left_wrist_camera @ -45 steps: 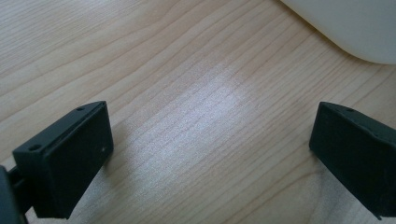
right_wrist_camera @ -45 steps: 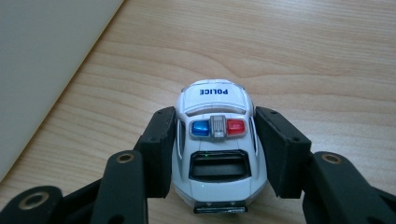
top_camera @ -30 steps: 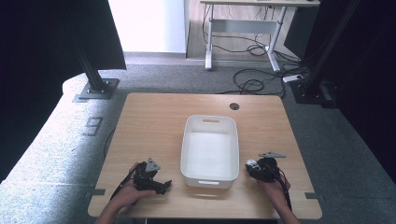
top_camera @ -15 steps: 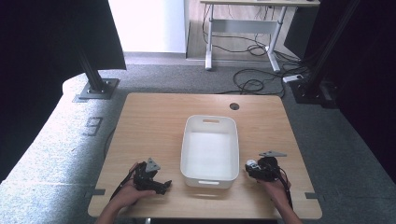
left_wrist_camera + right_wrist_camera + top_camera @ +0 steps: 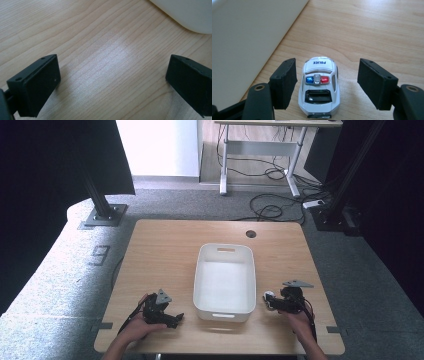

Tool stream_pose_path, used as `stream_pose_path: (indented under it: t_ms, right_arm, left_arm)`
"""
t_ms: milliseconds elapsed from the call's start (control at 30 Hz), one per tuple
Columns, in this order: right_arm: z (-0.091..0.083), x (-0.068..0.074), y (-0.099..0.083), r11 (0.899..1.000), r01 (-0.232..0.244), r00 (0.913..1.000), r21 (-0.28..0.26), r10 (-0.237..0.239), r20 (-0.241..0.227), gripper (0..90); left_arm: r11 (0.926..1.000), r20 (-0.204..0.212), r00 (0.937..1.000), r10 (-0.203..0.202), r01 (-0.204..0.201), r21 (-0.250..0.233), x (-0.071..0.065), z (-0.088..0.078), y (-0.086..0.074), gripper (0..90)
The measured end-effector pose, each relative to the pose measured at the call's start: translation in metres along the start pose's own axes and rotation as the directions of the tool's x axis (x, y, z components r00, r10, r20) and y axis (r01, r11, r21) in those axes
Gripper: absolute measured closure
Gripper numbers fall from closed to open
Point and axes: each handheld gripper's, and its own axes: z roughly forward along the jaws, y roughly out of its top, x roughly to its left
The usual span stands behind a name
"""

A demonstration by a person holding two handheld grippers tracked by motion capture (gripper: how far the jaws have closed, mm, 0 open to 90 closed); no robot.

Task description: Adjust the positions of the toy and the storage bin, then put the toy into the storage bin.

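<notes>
Right gripper (image 5: 327,85): spread, toy police car (image 5: 319,87) bracketed between jaws on table (image 5: 165,245), nothing pinched. Left gripper (image 5: 112,85): spread, empty, over bare wood. White bin (image 5: 224,307): beside car. Advised: jaws centred on car flanks, closed squarely.

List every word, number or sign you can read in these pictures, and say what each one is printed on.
"POLICE": in dark capitals on the white toy car, near its far end, beyond the blue and red roof lights, seen in the right gripper view.
"9": a large pale figure on the grey floor left of the table, in the high view.
No other text shows on the tub or table.
</notes>
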Motion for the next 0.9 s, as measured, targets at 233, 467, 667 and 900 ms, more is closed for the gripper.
stream_pose_path:
  t_ms: [233, 467, 667, 900]
  right_arm:
    - [-0.006, -0.005, 0.003, 0.999, 0.03, 0.999, 0.018, -0.029, -0.033, 32.5]
    - [-0.01, -0.007, 0.007, 0.999, 0.048, 0.9977, 0.015, -0.047, -0.049, 38.2]
    - [0.0, -0.003, 0.009, 0.996, 0.073, 0.9964, 0.048, -0.07, -0.047, 38.2]
    - [0.011, 0.0, 0.007, 0.991, 0.087, 0.9959, 0.099, -0.084, -0.036, 38.8]
  left_arm:
    - [1.0, 0.0, 1.0, 0.002, -0.002, 0.001, 0.0, 0.0, 0.0, 0.0]
    - [1.0, 0.001, 1.0, 0.002, -0.002, 0.0, 0.0, 0.0, 0.0, 0.0]
    - [1.0, 0.003, 1.0, 0.003, -0.003, 0.0, 0.0, 0.001, 0.001, 0.0]
    - [1.0, 0.003, 1.0, 0.003, -0.003, 0.0, 0.0, 0.001, 0.001, 0.0]
